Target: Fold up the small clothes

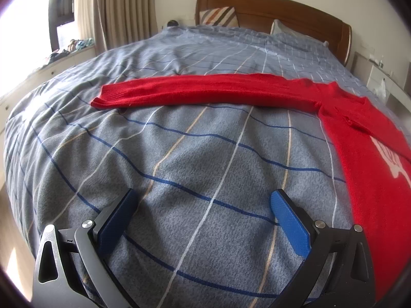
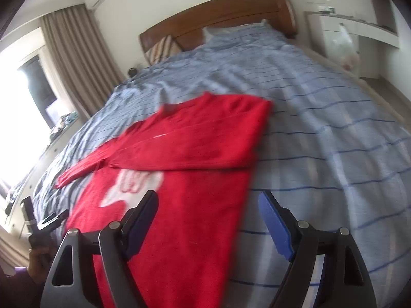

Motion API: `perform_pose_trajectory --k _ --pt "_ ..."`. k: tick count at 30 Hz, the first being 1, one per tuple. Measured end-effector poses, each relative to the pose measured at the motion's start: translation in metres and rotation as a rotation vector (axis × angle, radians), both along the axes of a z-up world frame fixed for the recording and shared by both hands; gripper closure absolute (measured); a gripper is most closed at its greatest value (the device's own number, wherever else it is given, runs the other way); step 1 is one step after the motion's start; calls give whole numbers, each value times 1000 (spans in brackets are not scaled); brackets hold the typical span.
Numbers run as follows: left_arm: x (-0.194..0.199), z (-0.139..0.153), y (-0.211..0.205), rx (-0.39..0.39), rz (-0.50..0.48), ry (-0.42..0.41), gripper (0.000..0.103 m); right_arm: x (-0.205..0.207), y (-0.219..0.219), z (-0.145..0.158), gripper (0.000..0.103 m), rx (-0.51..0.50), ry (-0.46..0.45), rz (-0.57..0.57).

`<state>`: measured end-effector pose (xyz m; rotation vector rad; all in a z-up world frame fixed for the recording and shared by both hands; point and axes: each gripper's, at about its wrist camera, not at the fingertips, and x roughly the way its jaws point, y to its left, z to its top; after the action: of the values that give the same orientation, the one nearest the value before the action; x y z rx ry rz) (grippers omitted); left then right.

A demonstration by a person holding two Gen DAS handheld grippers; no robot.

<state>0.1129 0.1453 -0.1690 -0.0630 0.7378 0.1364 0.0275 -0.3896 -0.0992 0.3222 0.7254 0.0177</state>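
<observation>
Both hand-held grippers, left [image 1: 203, 205] and right [image 2: 208, 205], gape empty; one sleeve [image 1: 205, 89] of red sweater [image 2: 179, 154] unfolded: pinch cuff, lay across body squarely.

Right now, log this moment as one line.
red sweater: right sleeve folded over, left sleeve outstretched | left gripper: open, empty | right gripper: open, empty

Left gripper [image 1: 203, 204]: black skeletal arms with triangular cut-outs, silver round pivot screws, blue textured pads on the jaws. Right gripper [image 2: 208, 206]: same build, black arms, silver screws, blue pads.
</observation>
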Motion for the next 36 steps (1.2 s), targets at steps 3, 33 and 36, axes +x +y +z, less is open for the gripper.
perform_pose_trajectory --k 3,33,36 --pt "-1 -2 -3 25 4 -8 0 -19 -54 -1 21 -36 -23 -129" --pt "-7 -9 -6 61 22 -64 0 -73 -154 -53 14 216 -166 -427" --pt "-7 -9 -6 60 22 -63 0 -74 -154 -53 14 216 -166 -427"
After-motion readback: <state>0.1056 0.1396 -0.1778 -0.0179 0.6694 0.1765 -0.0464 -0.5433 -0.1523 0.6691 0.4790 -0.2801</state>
